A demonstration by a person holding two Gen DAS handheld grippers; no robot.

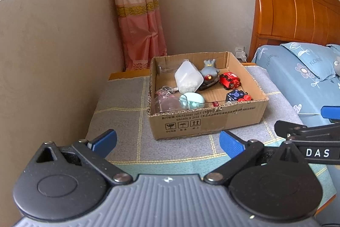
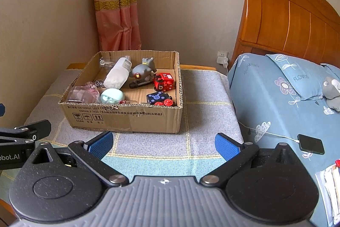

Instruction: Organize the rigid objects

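Cardboard box (image 2: 127, 118), two red toys, one grey figure (image 2: 142, 72); both grippers' jaws apart, empty

A pink curtain (image 2: 118, 14) with a gold band hangs in the corner against the beige wall (image 1: 53, 56). A grey checked cloth (image 2: 204, 99) covers the surface. To the right stands a bed with an orange wooden headboard (image 2: 286, 20) and a blue flowered pillow (image 2: 297, 76). A white charger (image 2: 223, 60) sits in the wall socket, and a black phone (image 2: 311, 143) lies on the blue bedsheet (image 2: 255, 99), cable attached.
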